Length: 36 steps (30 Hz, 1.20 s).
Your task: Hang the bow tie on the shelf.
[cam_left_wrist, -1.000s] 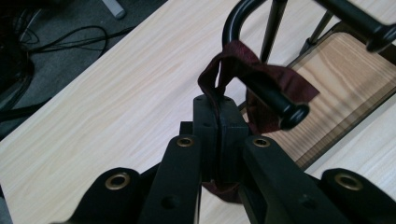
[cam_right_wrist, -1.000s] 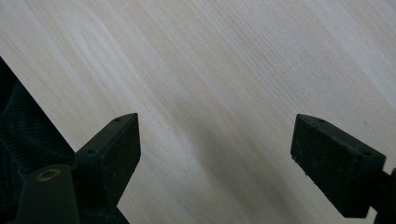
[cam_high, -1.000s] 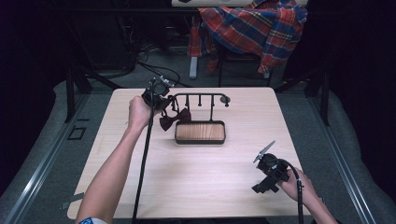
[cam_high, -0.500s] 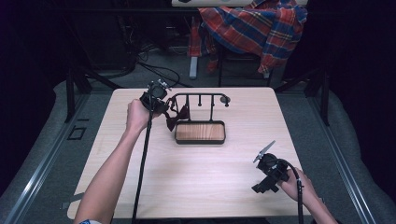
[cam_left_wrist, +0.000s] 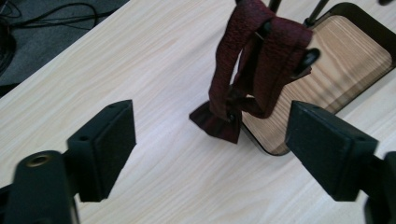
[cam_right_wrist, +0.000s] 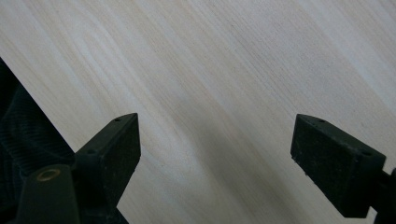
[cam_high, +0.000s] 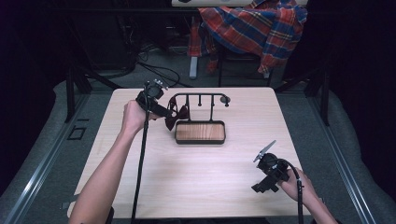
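One dark red bow tie (cam_left_wrist: pixel 252 74) hangs looped on one black rack (cam_high: pixel 201 99); the left gripper (cam_left_wrist: pixel 210 144), its jaws just opened wide, holds nothing.

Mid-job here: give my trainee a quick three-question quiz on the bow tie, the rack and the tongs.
1. True or false: the left tongs are clamped on the bow tie.
2. Where does the bow tie hang? A) on the rack B) on the chair C) flat in the tray
3. What lies under the right tongs?

Key: 1. False: the jaws have just been opening, with the tie ahead of them, untouched. 2. A. 3. Bare table.
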Available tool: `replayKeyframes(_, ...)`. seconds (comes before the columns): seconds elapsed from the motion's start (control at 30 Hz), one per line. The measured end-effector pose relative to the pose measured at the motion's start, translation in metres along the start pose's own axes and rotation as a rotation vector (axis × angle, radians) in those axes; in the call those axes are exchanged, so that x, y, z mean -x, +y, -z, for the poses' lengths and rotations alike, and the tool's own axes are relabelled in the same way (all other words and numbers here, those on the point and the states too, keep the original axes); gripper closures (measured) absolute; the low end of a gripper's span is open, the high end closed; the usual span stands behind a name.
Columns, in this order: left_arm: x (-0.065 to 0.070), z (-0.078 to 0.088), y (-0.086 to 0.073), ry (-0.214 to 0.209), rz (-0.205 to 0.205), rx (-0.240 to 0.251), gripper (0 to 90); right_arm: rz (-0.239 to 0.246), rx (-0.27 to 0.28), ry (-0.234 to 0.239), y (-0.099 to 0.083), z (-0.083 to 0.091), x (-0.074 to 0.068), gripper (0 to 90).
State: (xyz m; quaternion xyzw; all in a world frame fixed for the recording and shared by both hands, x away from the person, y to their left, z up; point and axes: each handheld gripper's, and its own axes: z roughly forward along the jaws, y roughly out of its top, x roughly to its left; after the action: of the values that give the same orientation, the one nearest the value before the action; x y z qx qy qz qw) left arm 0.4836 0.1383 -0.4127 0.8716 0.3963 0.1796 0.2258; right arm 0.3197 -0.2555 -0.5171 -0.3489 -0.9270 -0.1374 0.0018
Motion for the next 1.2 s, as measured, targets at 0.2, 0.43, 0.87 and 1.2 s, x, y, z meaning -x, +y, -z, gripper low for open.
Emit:
replayKeyframes(0.2, 0.004, 0.014, -0.003, -0.003, -0.004, 0.025, 12.3, -0.002, 0.002, 0.001, 0.000, 0.000, 0.000, 15.9)
replayKeyframes(0.43, 0.012, 0.030, -0.013, 0.005, -0.023, 0.033, 10.0, -0.007, 0.011, 0.006, 0.000, 0.000, -0.001, 15.9)
replayKeyframes(0.87, 0.021, 0.047, -0.055, 0.014, -0.019, 0.008, 7.0, -0.004, 0.001, 0.002, 0.000, 0.000, 0.000, 15.9)
replayKeyframes(1.2, 0.023, 0.048, -0.085, 0.010, 0.010, -0.015, 6.8, -0.021, 0.016, 0.015, 0.000, -0.003, -0.001, 15.9)
